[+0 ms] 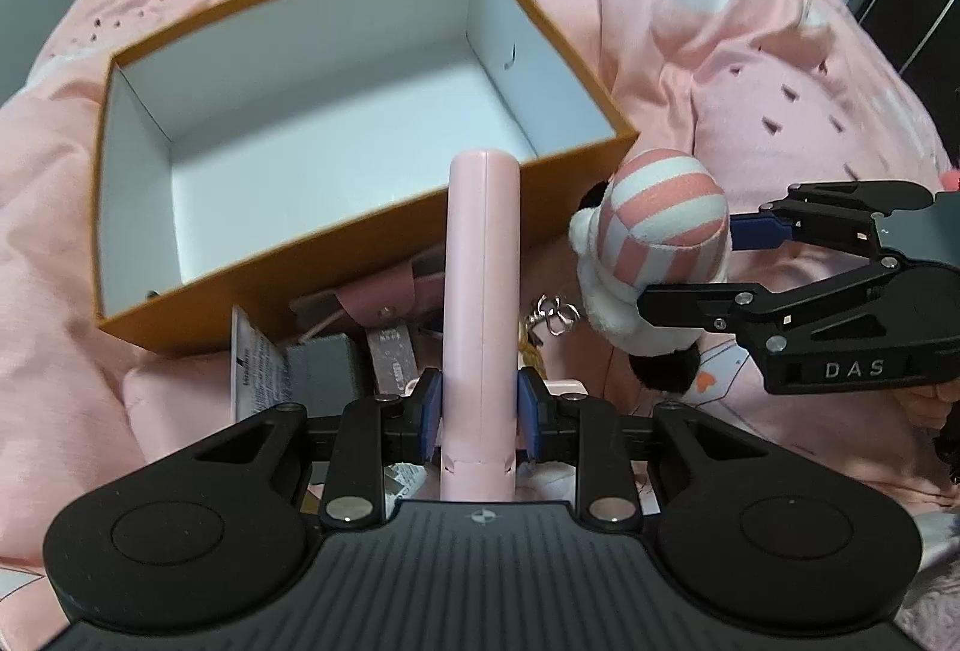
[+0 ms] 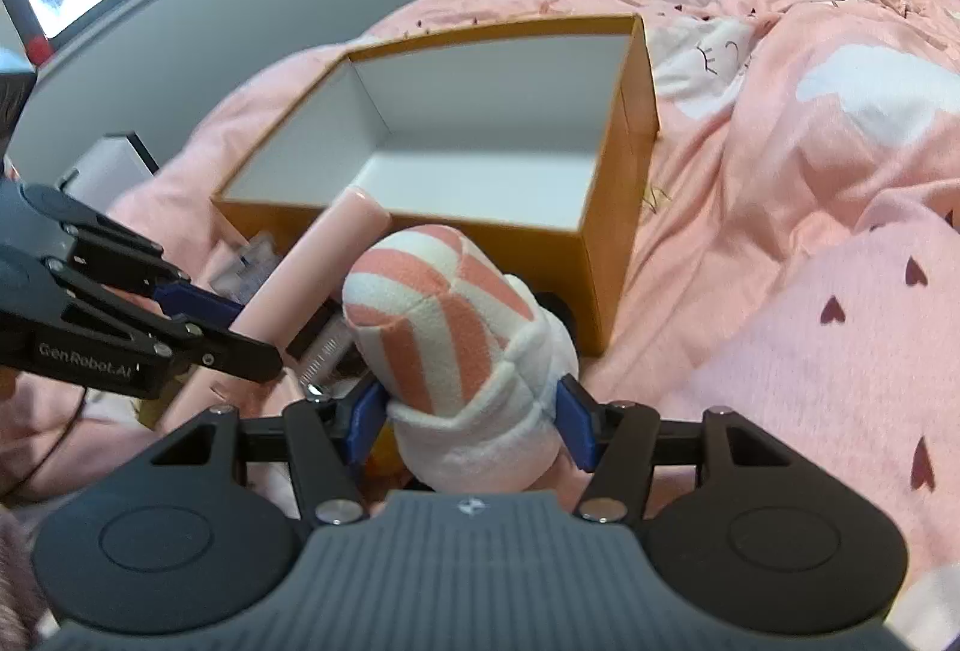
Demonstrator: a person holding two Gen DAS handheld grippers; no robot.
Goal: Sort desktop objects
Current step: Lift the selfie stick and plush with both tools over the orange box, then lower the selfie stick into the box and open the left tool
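My left gripper (image 1: 480,411) is shut on a flat pink device (image 1: 483,291) that points up over the near wall of an open orange box (image 1: 360,243) with a white empty inside. My right gripper (image 2: 471,420) is shut on a plush toy with a pink-and-white striped hat (image 2: 450,327), held just in front of the box (image 2: 606,279). The right gripper (image 1: 690,261) with the plush toy (image 1: 654,243) also shows in the left wrist view; the left gripper (image 2: 240,324) with the pink device (image 2: 312,267) shows in the right wrist view.
Everything lies on a pink bedspread (image 1: 780,81). Small items sit by the box's near wall: a pink leather pouch (image 1: 384,297), a dark block (image 1: 324,366), a paper packet (image 1: 258,363) and a key ring (image 1: 555,315). A pink pillow with hearts (image 2: 840,351) lies to the right.
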